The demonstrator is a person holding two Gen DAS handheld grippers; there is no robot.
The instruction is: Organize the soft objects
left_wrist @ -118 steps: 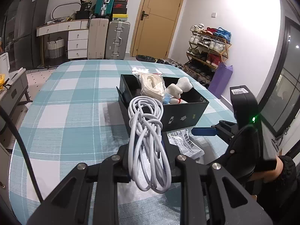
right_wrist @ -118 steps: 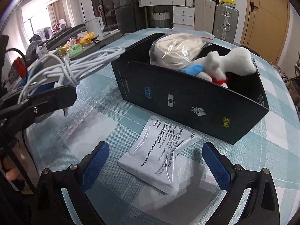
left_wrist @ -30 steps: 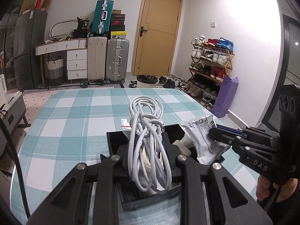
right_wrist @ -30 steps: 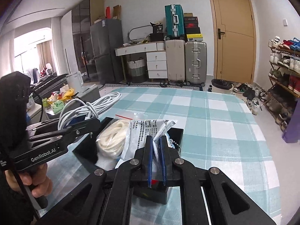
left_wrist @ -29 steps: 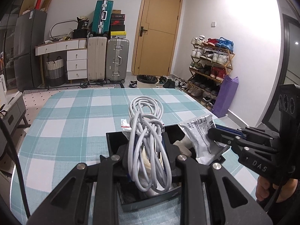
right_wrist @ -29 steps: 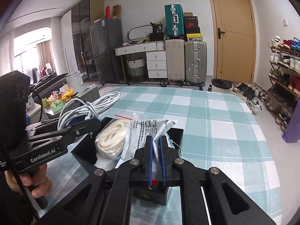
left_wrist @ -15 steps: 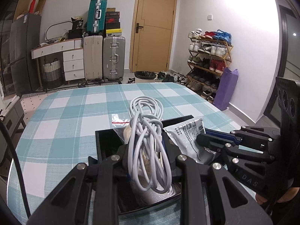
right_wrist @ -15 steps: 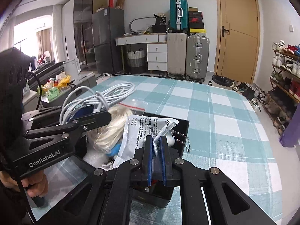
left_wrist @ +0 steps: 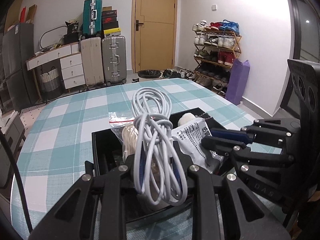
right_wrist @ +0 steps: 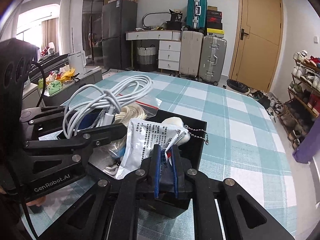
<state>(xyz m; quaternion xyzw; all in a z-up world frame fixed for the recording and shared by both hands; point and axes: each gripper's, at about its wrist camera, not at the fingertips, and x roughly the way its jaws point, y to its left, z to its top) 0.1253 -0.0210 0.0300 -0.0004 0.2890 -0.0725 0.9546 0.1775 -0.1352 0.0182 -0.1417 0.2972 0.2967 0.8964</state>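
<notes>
The cable (left_wrist: 154, 146), a loose white coil of smooth round cord knotted at its middle, stood up between the left gripper's (left_wrist: 157, 168) fingers, which were clenched on it, and it hung right over the box (left_wrist: 100, 150). Beside it the packet (right_wrist: 140, 140), a flat, crinkly silver-white pouch with black print, sat over the box's open top, its corner between the right gripper's (right_wrist: 165, 168) blue pads (right_wrist: 156, 172). Those jaws had just been opening, a narrow gap showing, and whether the pads pressed the packet I could not tell.

The box was black, straight-walled and square-cornered, and it was crowded: a bagged roll of cream rope (right_wrist: 130, 112) at the back, a fuzzy white plush (right_wrist: 174, 123) with a ball chain (right_wrist: 198, 132) draped over the rim. Both grippers were nearly touching over it, so little free room was left inside.

Around the box the table (left_wrist: 66, 124) lay wide, its woven teal-and-white check cloth flat to the rounded far edge. Beyond stood 2 hard suitcases (left_wrist: 104, 60), a door (left_wrist: 154, 26) and a shoe rack (left_wrist: 216, 46).
</notes>
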